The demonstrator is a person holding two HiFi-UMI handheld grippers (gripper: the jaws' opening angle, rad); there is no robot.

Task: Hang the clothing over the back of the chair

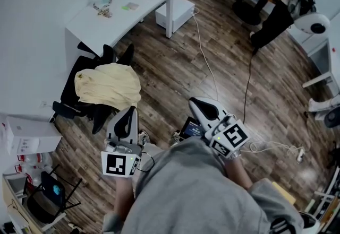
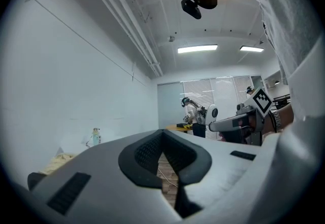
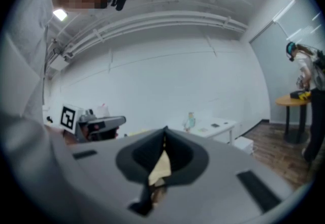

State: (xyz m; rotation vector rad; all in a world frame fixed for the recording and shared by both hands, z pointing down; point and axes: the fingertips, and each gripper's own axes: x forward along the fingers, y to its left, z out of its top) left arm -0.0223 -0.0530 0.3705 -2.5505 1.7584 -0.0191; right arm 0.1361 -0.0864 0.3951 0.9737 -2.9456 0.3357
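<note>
Both claws are up in front of me with nothing in them. The left gripper (image 1: 129, 110) has its jaws pressed together, and the right gripper (image 1: 194, 102) has its tips meeting too. The yellow clothing (image 1: 108, 84) lies draped over the black chair (image 1: 70, 87) at the left, near the white desk (image 1: 125, 7) and well apart from both claws. It hides most of the chair, so I can't make out which part is the back. In the right gripper view a pale yellow sliver (image 3: 161, 164) shows through the slot below the tips, too blurred to name.
</note>
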